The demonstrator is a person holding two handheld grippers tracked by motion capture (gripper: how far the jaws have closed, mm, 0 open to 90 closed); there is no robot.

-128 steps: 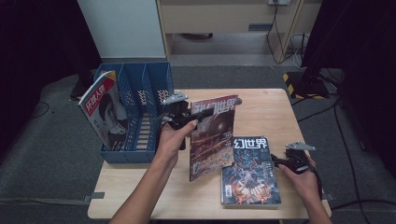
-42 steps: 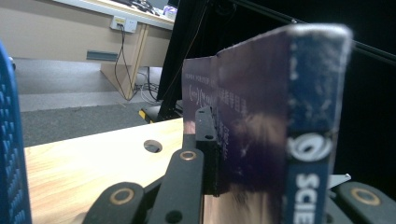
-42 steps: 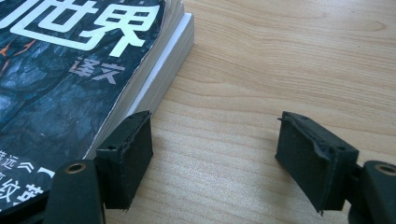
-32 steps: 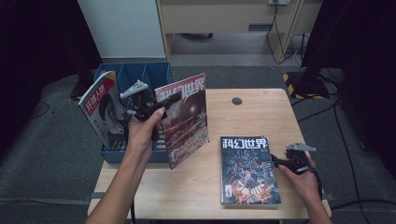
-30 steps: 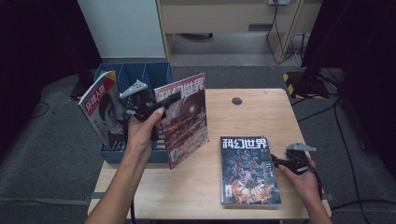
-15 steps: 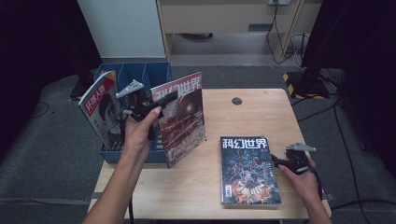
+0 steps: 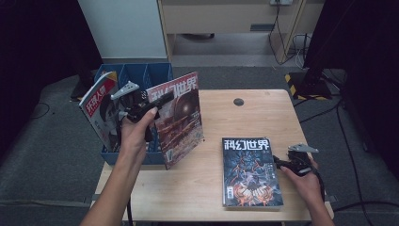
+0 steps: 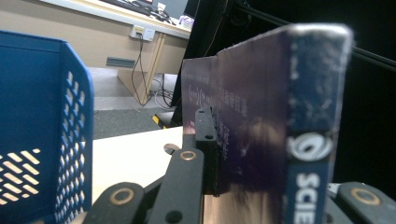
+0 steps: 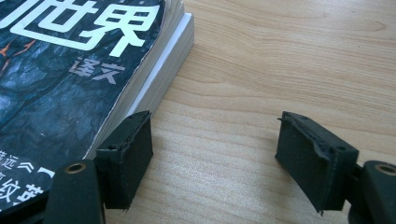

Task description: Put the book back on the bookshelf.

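My left gripper (image 7: 157,102) is shut on the top edge of a red-covered magazine (image 7: 179,117) and holds it upright above the table's left side, right beside the blue file rack (image 7: 141,75). In the left gripper view the magazine's (image 8: 261,116) spine stands between the jaws, and the rack's perforated wall (image 8: 46,116) is at the left. A dark-covered magazine (image 7: 249,172) lies flat at the front right. My right gripper (image 7: 277,162) rests open at its right edge. In the right gripper view its jaws (image 9: 215,154) stand apart over bare wood, the left one touching the magazine's (image 9: 70,70) page edge.
Another magazine (image 7: 99,101) with a red and white cover leans in the rack's left compartment. A small black round disc (image 7: 239,101) sits at the back of the wooden table (image 7: 221,117). Dark floor and cables surround the table.
The left hand has carried the red magazine from the table's middle leftwards to the rack, and in the last second a little further left. The right hand has stayed put.
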